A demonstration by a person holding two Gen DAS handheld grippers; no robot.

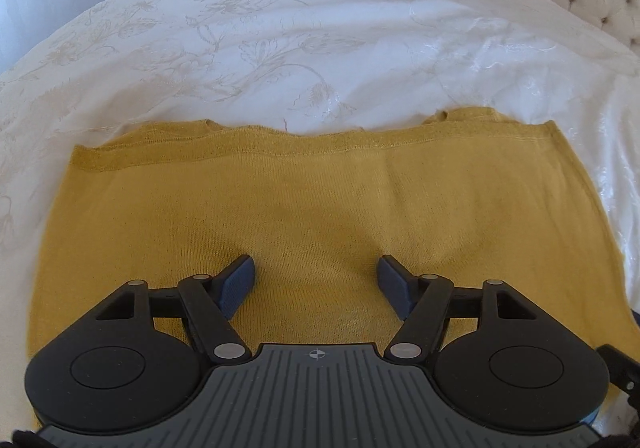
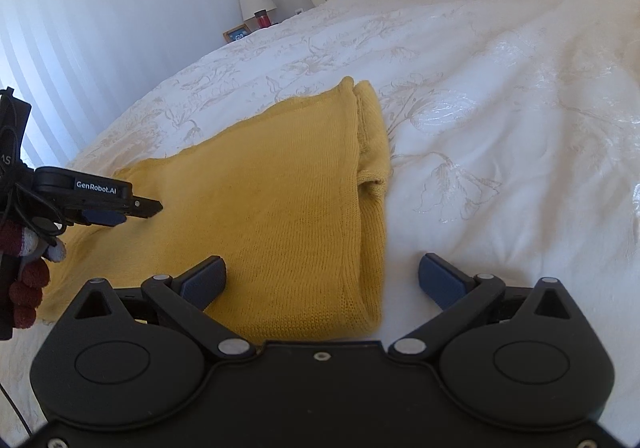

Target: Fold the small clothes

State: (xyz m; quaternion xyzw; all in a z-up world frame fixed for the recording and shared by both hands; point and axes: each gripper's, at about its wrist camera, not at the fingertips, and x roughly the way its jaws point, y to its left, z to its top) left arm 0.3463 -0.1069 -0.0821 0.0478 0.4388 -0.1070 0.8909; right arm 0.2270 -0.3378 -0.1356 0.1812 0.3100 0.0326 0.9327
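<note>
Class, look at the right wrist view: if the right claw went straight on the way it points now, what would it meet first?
Probably the folded right edge of the mustard-yellow knitted garment, which lies between the open right claw fingers; depth is unclear, so it might skim onto the white embroidered bedspread.

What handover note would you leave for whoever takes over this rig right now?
Left gripper: open, empty, over the middle of the yellow knit garment.
Right gripper: open, empty, straddling the garment's right folded edge.
Garment lies flat on the white bedspread, its right side already folded inward, with a doubled layer showing along that edge.
Left: any further folds; nothing is gripped yet.
</note>
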